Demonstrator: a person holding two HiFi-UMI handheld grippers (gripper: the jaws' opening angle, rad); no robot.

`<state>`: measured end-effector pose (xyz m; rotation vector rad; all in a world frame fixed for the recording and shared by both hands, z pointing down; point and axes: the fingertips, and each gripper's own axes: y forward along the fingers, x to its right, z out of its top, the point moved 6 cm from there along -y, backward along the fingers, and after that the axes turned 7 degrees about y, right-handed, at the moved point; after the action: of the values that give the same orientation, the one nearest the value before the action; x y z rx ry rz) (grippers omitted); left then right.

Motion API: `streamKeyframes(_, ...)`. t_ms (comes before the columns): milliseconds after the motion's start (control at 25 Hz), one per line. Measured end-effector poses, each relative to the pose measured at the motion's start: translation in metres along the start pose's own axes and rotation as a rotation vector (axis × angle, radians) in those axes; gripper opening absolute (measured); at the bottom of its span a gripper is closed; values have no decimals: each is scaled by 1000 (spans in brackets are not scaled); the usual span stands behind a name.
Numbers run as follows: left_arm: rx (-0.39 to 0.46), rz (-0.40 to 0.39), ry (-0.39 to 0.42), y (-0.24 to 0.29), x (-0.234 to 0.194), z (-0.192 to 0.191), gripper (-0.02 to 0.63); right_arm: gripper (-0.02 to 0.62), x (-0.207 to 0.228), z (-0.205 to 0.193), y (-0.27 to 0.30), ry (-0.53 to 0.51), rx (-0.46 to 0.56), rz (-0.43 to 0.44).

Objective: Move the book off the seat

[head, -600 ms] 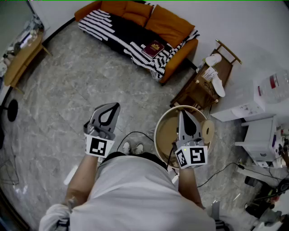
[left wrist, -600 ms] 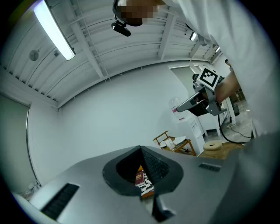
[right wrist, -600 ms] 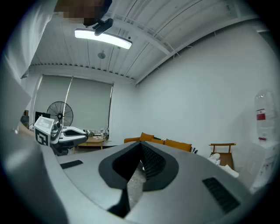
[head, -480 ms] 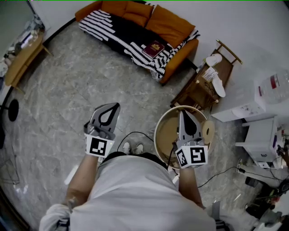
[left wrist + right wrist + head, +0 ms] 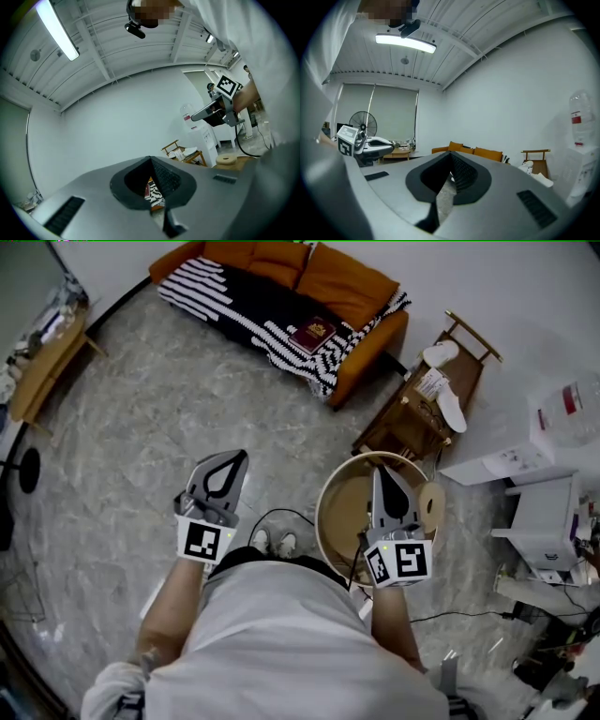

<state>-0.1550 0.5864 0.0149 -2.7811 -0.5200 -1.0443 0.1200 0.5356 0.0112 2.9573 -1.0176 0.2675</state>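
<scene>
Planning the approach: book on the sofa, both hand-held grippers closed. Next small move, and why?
Probably step toward the orange sofa: the dark red book lies on its black-and-white striped blanket, far beyond the left hand-held gripper and right hand-held gripper, both shut and empty.

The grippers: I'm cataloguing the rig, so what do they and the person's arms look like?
The left gripper and right gripper are grey pointed shells with black padded jaws, each carrying a white cube with black square markers. A black cable hangs from the right one. The person wears a pale short-sleeved shirt.
</scene>
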Motion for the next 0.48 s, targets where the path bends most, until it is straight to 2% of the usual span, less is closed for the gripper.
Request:
streamKeyframes(200,-40,-16,-9,4,12,-4,15,21,11,-18,1,42,1,42)
streamKeyframes(480,-63,-16,-8,19,-8,-22,15,21,8,-30,41,47,-39,74)
